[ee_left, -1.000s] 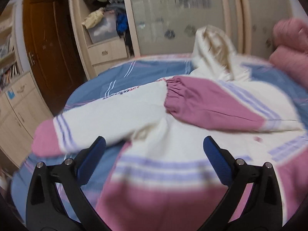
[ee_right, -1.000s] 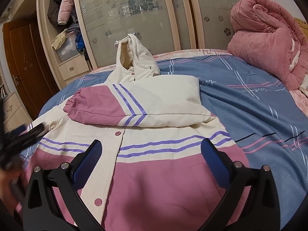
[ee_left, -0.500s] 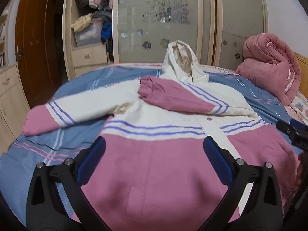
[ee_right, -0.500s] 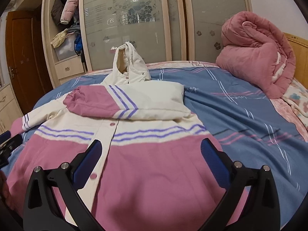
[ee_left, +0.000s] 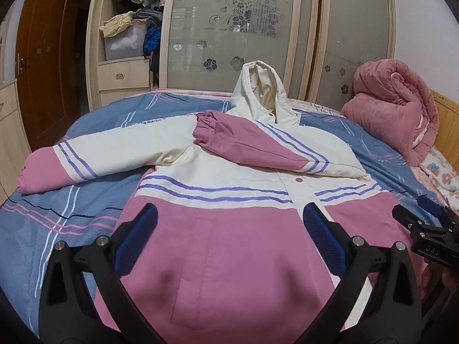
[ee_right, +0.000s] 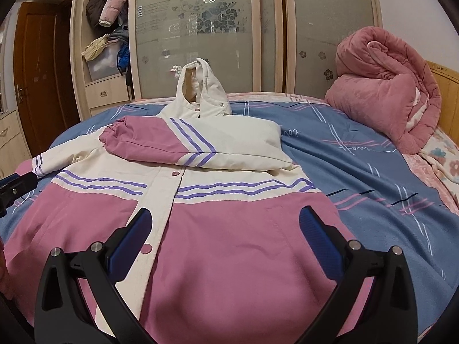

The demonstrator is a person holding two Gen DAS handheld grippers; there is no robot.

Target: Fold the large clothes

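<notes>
A large pink and cream hooded jacket (ee_left: 218, 246) lies face up on the bed, also seen in the right wrist view (ee_right: 229, 229). Its right sleeve (ee_right: 183, 143) is folded across the chest. Its other sleeve (ee_left: 94, 154) lies stretched out to the left on the sheet. The hood (ee_left: 258, 91) stands up at the far end. My left gripper (ee_left: 229, 226) is open and empty above the pink lower part. My right gripper (ee_right: 225, 226) is open and empty above the hem, and shows at the right edge of the left wrist view (ee_left: 430, 229).
The bed has a blue striped sheet (ee_right: 358, 172). A rolled pink quilt (ee_right: 387, 103) sits at the far right near the headboard. A wardrobe with frosted sliding doors (ee_left: 243, 28) and open shelves of clothes (ee_left: 129, 28) stands behind. A brown door (ee_left: 43, 57) is at the left.
Both grippers have pulled back toward the jacket's hem and levelled out. The left gripper has swung right from the outstretched sleeve to the jacket's middle. Both stay open.
</notes>
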